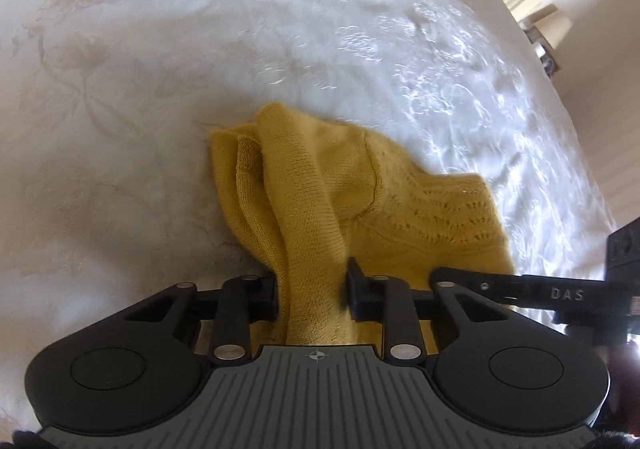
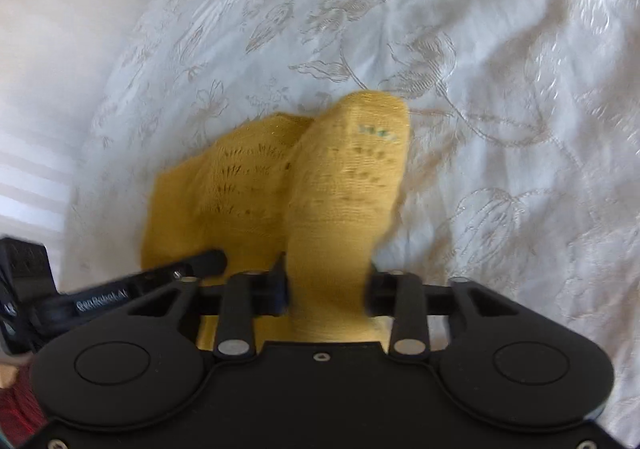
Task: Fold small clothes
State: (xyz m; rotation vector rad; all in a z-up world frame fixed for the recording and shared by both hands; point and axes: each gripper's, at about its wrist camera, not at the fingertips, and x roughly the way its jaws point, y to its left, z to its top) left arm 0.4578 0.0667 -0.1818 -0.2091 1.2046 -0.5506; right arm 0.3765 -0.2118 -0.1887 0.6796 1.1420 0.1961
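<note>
Mustard-yellow knitted garment (image 1: 320,193), small and bunched, hangs above a bed covered with a white bedspread (image 1: 140,69) embroidered with pale flowers. Two black hand-held grippers grip it from the near side.

In the left wrist view, the left hand-held gripper (image 1: 312,289) has its fingers pressed against a thick fold of plain knit cloth that runs between them and back toward the camera. Beyond the grip the fabric spreads out to the right into a panel with an open lace pattern. The other tool's black arm, printed with the letters "DAS", reaches in from the right edge and touches the cloth just beside this gripper.

In the right wrist view, the right hand-held gripper (image 2: 326,289) pinches a rolled, upright bundle of the same yellow knit (image 2: 344,185), blurred by motion, with a small patch of green stitching near its top. A flatter lace section lies to the left of it. Part of the left tool shows at the lower left, touching the cloth. Embroidered bedspread (image 2: 480,89) fills the background.
</note>
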